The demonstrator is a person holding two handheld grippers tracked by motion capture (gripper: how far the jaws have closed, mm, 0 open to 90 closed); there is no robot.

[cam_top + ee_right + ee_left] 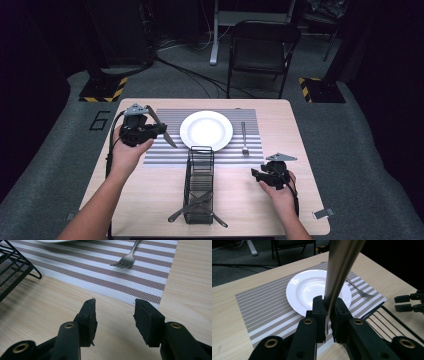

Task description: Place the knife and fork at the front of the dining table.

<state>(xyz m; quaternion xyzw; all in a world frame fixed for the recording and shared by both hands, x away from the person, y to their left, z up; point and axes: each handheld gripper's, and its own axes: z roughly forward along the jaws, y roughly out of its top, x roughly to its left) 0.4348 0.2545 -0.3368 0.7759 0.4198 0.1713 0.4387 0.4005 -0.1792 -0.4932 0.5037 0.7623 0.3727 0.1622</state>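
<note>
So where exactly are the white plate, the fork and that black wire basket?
White plate (206, 130), high view: centre of its bowl.
Fork (244, 138), high view: middle of its handle, right of the plate on the striped mat.
Black wire basket (200, 186), high view: its wire wall.

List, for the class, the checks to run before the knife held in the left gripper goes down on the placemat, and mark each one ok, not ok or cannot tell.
1. Left gripper shut on the knife: ok.
2. Bare strip of striped placemat left of the white plate: ok.
3. Fork already lying right of the plate, apart from it: ok.
4. Right gripper open, holding nothing, low over the bare table: ok.
5. Wire cutlery basket outside the knife's path: ok.
6. Which way the blade edge faces: cannot tell.
</note>
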